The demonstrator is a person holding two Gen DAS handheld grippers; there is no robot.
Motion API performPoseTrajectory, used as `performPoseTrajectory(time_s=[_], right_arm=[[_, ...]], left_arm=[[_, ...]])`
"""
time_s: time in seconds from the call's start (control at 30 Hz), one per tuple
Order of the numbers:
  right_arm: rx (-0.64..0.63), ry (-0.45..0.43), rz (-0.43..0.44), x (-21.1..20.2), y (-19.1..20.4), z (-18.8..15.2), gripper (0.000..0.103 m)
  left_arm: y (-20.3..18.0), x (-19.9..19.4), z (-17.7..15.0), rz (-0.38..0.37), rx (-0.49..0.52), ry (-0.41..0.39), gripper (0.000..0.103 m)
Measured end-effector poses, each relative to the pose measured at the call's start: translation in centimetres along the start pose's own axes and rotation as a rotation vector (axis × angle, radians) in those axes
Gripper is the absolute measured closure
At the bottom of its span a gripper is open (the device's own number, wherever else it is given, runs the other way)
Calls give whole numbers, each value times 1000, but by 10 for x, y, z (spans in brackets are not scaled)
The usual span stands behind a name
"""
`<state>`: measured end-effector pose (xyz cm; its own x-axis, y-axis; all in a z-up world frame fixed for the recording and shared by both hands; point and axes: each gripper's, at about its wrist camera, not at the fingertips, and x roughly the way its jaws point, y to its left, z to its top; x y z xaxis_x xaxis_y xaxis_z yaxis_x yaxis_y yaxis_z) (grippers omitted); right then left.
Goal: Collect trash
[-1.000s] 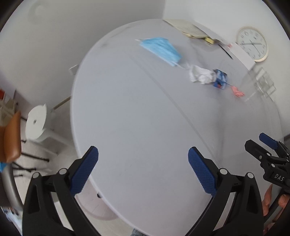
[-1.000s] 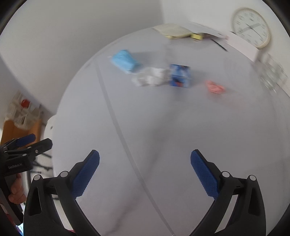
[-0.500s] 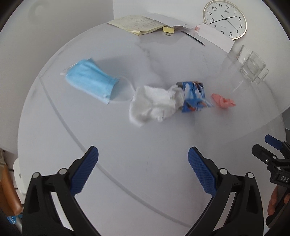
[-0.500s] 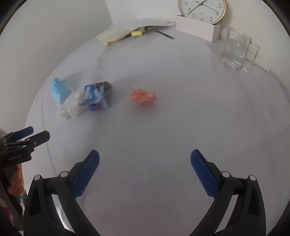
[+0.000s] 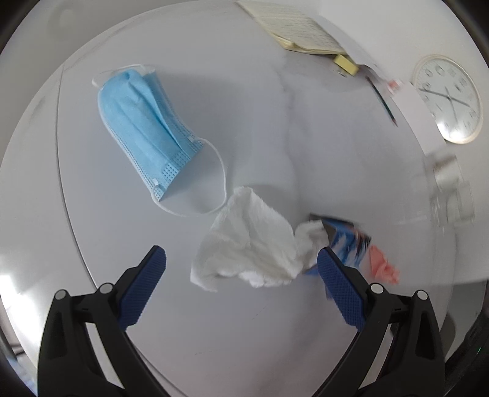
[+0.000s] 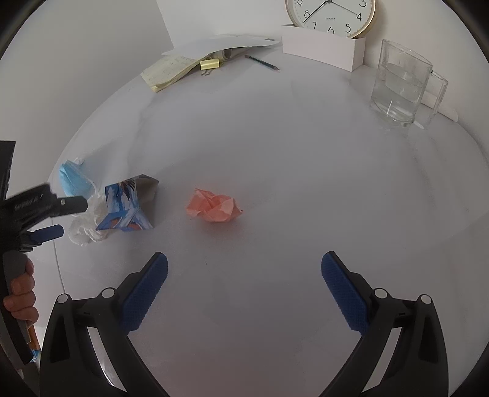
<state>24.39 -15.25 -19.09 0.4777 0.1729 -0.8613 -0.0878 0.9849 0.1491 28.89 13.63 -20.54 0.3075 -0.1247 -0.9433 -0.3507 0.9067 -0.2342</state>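
Observation:
On the round white table [image 5: 275, 336] lie a blue face mask [image 5: 143, 128], a crumpled white tissue [image 5: 253, 244], a blue printed wrapper [image 5: 348, 241] and a crumpled pink paper [image 5: 382, 265]. My left gripper [image 5: 241, 274] is open, its jaws on either side of the tissue, just short of it. In the right wrist view the pink paper [image 6: 214, 207] lies ahead of my open, empty right gripper [image 6: 244, 281]. The wrapper [image 6: 131, 204], tissue [image 6: 85, 226] and mask [image 6: 71, 180] sit at the left, by the left gripper [image 6: 61, 216].
At the table's far side stand a glass pitcher of water [image 6: 403, 88], a wall clock [image 6: 330, 15] behind a white box [image 6: 321, 49], a yellow notepad under papers [image 6: 171, 70], a yellow sticky pad [image 6: 209, 64] and a pencil [image 6: 262, 62].
My left gripper has moved forward and closer to the tissue, which now sits between its open jaws. My right gripper has moved nearer the pink paper. Both stay open.

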Motion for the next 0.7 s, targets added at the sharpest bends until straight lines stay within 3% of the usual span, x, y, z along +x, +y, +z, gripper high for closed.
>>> performPoseTrajectory(time_s=[0.27,0.43,0.63,0.7], right_arm=[[-9,-4,10,1,6,4,3],[1,-7,15,0,5,6,3],[0,-19,18,-5,6,9,3],[-6,-25,21,-7,9,10,3]], left_arm=[[-13,26,14,72,-155,65,10],[-16,34,10,81,-238,129,27],[-10,26,1,104,-264,110,48],[-4,23,-1,85,-283,111,60]])
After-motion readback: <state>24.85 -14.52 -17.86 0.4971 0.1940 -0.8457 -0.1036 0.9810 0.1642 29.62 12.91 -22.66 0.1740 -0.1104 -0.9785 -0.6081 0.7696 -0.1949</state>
